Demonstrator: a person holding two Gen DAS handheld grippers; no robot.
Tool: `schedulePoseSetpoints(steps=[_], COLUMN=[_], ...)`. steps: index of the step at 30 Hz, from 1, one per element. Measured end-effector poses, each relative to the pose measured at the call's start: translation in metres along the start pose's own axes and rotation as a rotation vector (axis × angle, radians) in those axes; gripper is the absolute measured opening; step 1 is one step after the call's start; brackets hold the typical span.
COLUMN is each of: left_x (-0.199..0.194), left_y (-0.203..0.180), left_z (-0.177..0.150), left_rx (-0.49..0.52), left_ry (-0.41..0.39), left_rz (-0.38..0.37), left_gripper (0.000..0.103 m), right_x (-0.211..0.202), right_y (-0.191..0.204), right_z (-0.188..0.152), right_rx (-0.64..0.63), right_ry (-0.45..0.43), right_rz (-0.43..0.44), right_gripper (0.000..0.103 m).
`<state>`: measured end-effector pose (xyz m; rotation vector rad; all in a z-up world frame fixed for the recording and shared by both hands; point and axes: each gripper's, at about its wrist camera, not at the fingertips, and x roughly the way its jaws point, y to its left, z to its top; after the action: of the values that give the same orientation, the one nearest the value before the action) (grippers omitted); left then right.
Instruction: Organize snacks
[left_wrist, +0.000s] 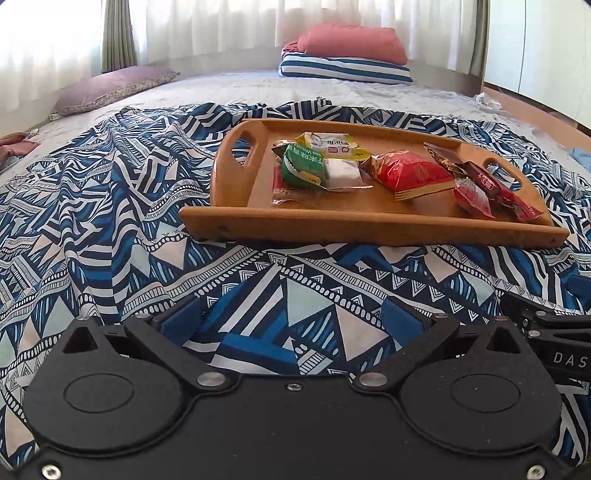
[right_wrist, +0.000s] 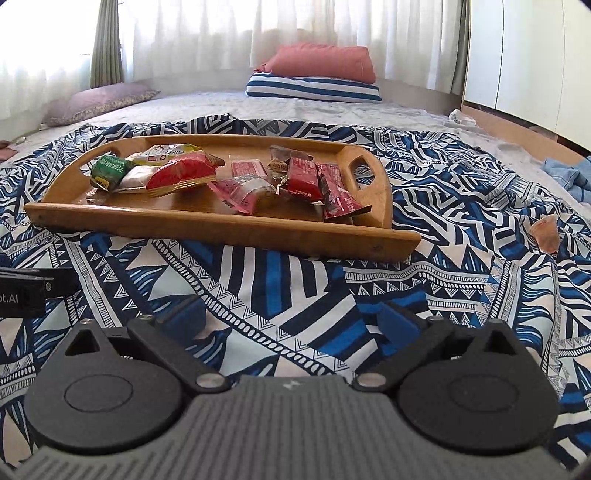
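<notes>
Blue pads line the fingers of both tools. The left tool (left_wrist: 291, 314) stands wide, nothing between its fingers, low over the patterned cloth (left_wrist: 110, 206) spread on the bed (left_wrist: 229, 88). The right tool (right_wrist: 291, 314) also stands wide and empty, low over the same cloth. Each tool's body shows at the edge of the other's view, so the two sit side by side, near each other.

Bare cloth lies between both tools and the wooden tray (left_wrist: 369, 227), giving open room up to the tray's near rim. The tray rests on the cloth with a raised rim all round and a cut-out handle at each end. Snack packets lie inside it: a green packet (left_wrist: 303, 166) overlapping a white packet (left_wrist: 343, 173) at the left end, a yellow-and-white packet (left_wrist: 328, 142) behind them, a large red packet (left_wrist: 410, 171) near the middle, and several dark red packets (right_wrist: 306, 179) at the right end. One packet's tip reaches the near rim in the right wrist view.

One small orange-pink item (right_wrist: 545, 232) lies on the cloth, well apart from the tray's right end.
</notes>
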<state>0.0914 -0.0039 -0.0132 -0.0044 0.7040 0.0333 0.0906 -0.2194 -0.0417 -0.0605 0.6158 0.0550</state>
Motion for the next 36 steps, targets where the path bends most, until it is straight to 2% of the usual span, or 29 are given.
schedulePoseSetpoints(steps=[22,29,36], left_x=[-0.0010,-0.0006,0.0002], left_y=[0.0001,-0.0009,-0.0008], left_z=[-0.0029,-0.0039,-0.0040], left_rx=[0.005,0.012,0.013], left_ry=[-0.016,-0.020,-0.021], left_rz=[-0.002,0.002,0.002], left_gripper=[0.103,0.103,0.103], right_x=[0.0016,0.0012,-0.0026], right_y=[-0.0013,0.0072,0.0042], right_z=[0.0035,0.0089,0.0077], right_rx=[-0.001,-0.012,0.021], right_ry=[0.025,0.047,0.027], right_rz=[0.007,-0.033,-0.021], right_gripper=[0.103,0.103,0.103])
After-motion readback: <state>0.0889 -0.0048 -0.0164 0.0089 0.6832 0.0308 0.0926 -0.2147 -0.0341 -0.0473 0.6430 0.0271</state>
